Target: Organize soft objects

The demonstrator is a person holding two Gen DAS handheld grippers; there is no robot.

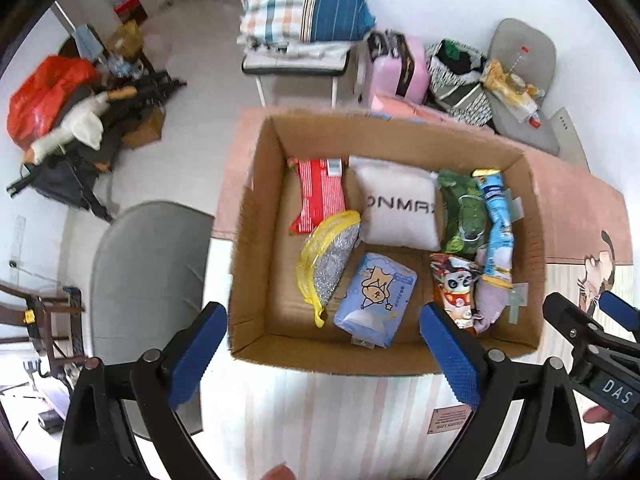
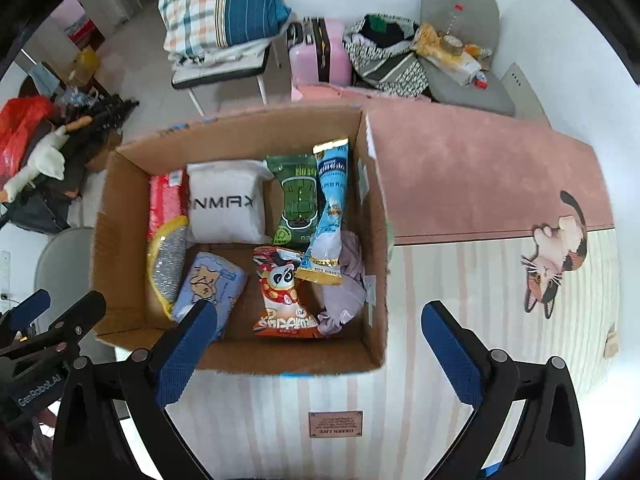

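Note:
An open cardboard box (image 1: pixel 256 240) (image 2: pixel 376 216) stands on a mat-covered table. Inside lie a white pillow (image 1: pixel 398 204) (image 2: pixel 226 204), a red pack (image 1: pixel 320 192), a yellow-rimmed silver pouch (image 1: pixel 330 260), a blue tissue pack (image 1: pixel 376 296) (image 2: pixel 212 284), a green pack (image 1: pixel 460 212) (image 2: pixel 296 196), a light-blue snack bag (image 1: pixel 496 220) (image 2: pixel 330 208), a panda snack bag (image 2: pixel 280 292) and a lilac cloth (image 2: pixel 348 284). My left gripper (image 1: pixel 324 356) is open and empty over the box's near edge. My right gripper (image 2: pixel 320 348) is open and empty at the box's near right corner.
The mat (image 2: pixel 480 184) has a pink band and a cat picture (image 2: pixel 556 256). Grey chairs (image 1: pixel 148 264) (image 2: pixel 464 40) stand left and far right. A chair with a plaid pillow (image 1: pixel 296 0), a pink suitcase (image 2: pixel 320 52) and bags stand behind the table.

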